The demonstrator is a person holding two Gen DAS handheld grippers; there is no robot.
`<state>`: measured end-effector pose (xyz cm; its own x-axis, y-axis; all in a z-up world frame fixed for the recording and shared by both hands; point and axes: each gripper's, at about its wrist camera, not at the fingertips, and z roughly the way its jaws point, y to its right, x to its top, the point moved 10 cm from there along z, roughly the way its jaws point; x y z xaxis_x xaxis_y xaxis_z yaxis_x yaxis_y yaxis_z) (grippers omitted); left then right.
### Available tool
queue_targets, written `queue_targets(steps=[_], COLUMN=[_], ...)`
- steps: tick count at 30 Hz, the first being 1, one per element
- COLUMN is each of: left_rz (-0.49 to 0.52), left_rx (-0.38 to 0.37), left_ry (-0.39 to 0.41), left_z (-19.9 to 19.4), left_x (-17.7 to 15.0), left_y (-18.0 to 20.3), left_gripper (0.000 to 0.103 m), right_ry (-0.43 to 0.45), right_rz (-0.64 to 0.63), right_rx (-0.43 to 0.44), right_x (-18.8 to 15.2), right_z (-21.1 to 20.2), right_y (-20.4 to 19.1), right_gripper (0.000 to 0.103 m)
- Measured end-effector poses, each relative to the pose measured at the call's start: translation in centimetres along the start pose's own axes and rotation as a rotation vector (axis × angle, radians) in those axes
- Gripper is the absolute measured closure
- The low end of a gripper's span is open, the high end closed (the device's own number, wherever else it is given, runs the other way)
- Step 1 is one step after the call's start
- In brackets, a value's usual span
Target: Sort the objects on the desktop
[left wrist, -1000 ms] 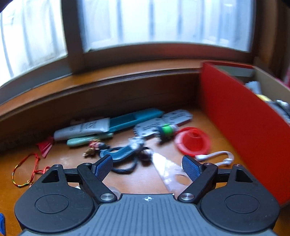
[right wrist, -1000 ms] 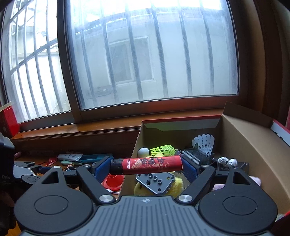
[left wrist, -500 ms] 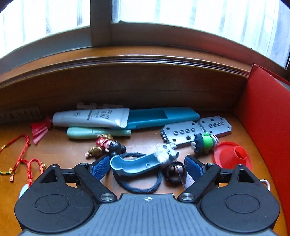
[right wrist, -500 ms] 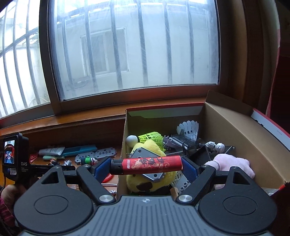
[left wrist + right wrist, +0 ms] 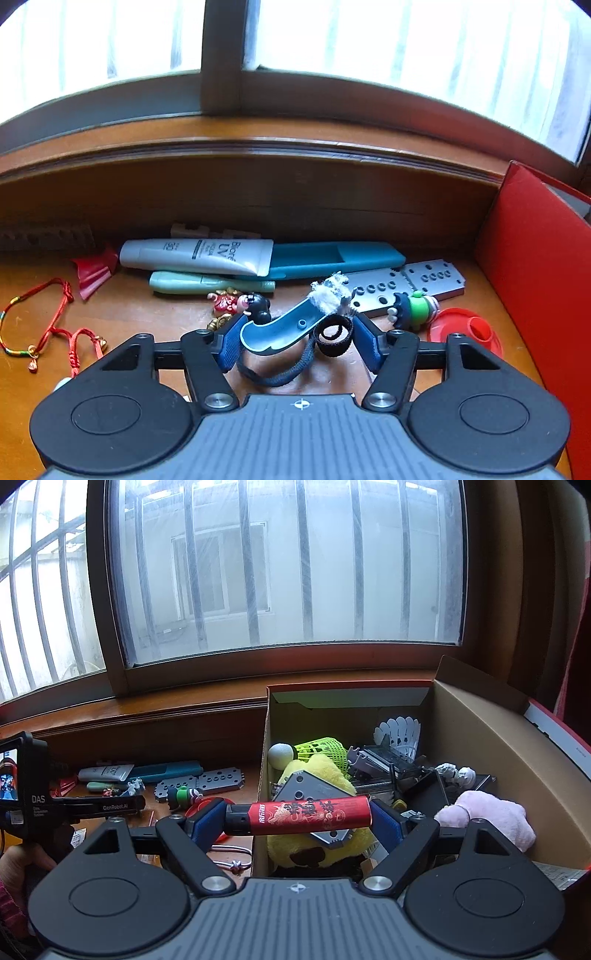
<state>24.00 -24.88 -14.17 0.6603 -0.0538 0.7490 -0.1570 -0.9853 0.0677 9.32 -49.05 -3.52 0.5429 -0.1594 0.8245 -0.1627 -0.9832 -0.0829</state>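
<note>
Risk on the left gripper [image 5: 299,341]: its jaws have just been closing around the blue-grey curved plastic piece [image 5: 282,330], but a black velcro loop [image 5: 334,336] sits at the right pad and a dark cord loop [image 5: 277,373] trails underneath. Left pad looks in contact; on the right, the velcro is what meets the pad, so likely a soft, partial pinch. A lift could drag the cord and the white fluff [image 5: 330,293] along, or let the piece twist out.

Right gripper [image 5: 297,818]: wide-set jaws clamped endwise on a red cylinder with gold print and a black cap [image 5: 299,814], held level over the near-left corner of the cardboard box [image 5: 480,738]. It straddles the box wall; released here, it could land on the desk.

Curved piece: glossy, trough-shaped, lying on the wooden desk [image 5: 155,314] just in front of the small figurine [image 5: 240,302].
</note>
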Motion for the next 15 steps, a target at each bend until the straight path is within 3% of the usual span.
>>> queue_targets(steps=[15], left_rz=[0.094], left_rx=[-0.121], left_ry=[0.144], left_z=[-7.4], left_x=[3.6], left_y=[3.3], left_gripper=[0.043], right_ry=[0.031], right_rz=[0.001], right_rx=[0.016], right_x=[0.2], right_z=[-1.0], right_y=[0.1], right_gripper=[0.019])
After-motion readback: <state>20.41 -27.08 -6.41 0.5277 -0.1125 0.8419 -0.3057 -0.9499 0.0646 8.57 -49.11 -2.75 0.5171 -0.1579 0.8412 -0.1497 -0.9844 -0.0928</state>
